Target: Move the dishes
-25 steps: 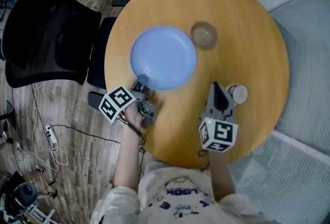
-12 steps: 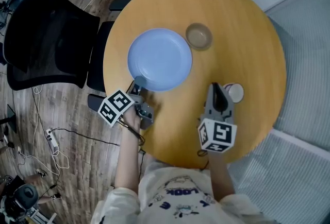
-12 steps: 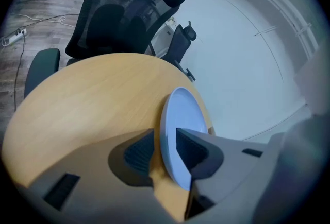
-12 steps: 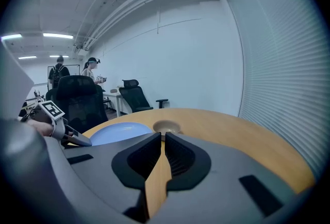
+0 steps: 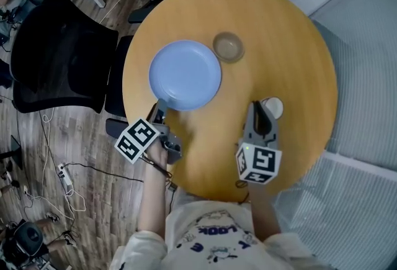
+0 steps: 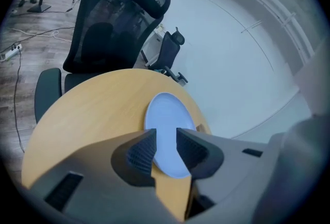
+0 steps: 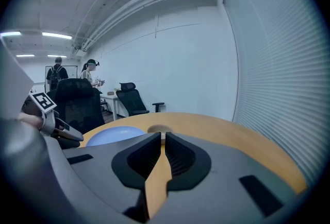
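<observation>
Left tongs [image 5: 159,107]: released. Your jaws have just been opening and now stand wide apart, with the pads clear of everything. The left gripper view looks through the gap onto the near rim of the blue plate [image 5: 185,74]. The rim lines up between the pads, but neither pad presses on it. In the head view the tips sit right at the plate's near-left edge.

Right tongs [image 5: 258,112]: clenched, pads together, nothing between them. You hold them over the desk [image 5: 291,39], pointing away from you. The tips are just beside the white cup [image 5: 272,107], which stands on the desk at their right. Can't tell whether they touch it.

Dishes: the plate lies flat on the round wooden desk, left of centre. A small brown bowl [image 5: 228,46] stands just beyond the plate's far-right edge, close to it and seemingly apart. The cup is well apart from both, on the near-right side.

Off the desk: a black mesh chair [image 5: 59,51] stands to your left by the desk edge, and cables [image 5: 62,171] lie on the wood floor [image 5: 80,126].
</observation>
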